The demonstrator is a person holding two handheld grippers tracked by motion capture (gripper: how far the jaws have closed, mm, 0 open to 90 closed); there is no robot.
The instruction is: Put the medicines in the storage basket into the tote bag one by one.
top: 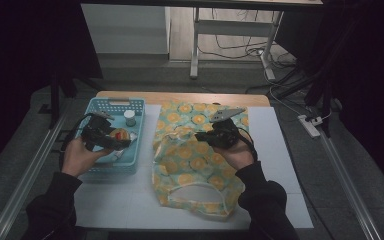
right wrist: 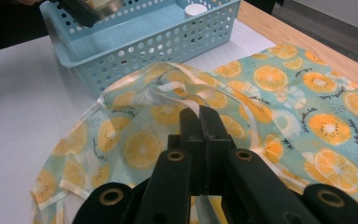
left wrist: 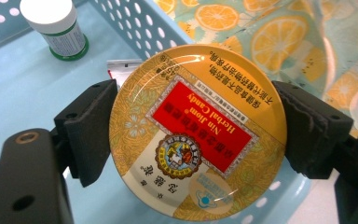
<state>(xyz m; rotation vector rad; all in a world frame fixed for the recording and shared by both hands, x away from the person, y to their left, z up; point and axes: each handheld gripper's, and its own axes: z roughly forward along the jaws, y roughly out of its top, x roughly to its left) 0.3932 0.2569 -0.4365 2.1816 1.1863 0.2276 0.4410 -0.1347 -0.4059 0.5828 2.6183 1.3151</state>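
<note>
The left gripper [left wrist: 198, 133] clamps a round yellow candy tin with a red label [left wrist: 198, 133] by its rim, pads on opposite sides, above the perforated light-blue plastic basket [top: 130, 106], where a white-capped bottle [left wrist: 56, 25] stands. The tin should be kept level and carried right toward the orange-print fabric bag [top: 192, 160]. The right gripper [right wrist: 199, 122], jaws fully closed on the bag's edge, should lift that edge so the mouth opens to receive the tin.

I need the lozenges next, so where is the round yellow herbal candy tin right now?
The round yellow herbal candy tin is clamped in the left gripper, above the light blue perforated plastic basket at the table's left, near the small white-capped bottle.
</note>
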